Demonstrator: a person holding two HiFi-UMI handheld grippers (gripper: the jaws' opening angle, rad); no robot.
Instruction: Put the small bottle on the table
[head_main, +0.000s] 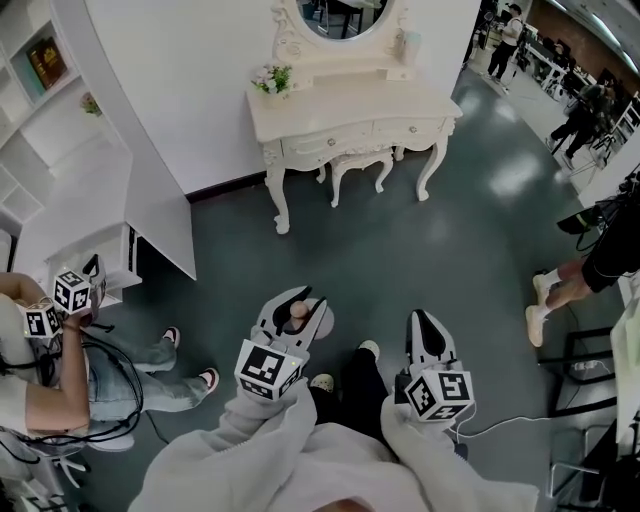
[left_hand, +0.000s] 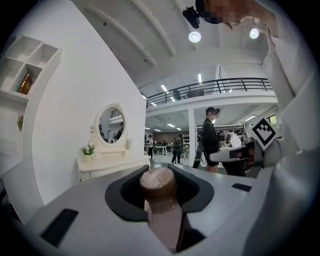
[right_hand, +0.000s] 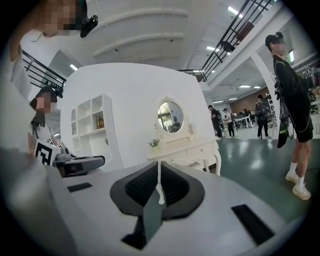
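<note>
small bottle (left_hand: 161, 212), clamped between left tongs (head_main: 300, 302)

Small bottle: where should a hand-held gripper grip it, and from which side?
The body just below the brown cap, from the side, as the left hand-held gripper does: the small bottle stands upright, cap up, so a level side grip should set it down straight.

The right gripper (right_hand: 159, 192) was seen with its jaws closed together. A white dressing table (right_hand: 187, 150) was framed beyond them at twelve o'clock, and a person (right_hand: 292, 110) in black was seen at three o'clock.
</note>
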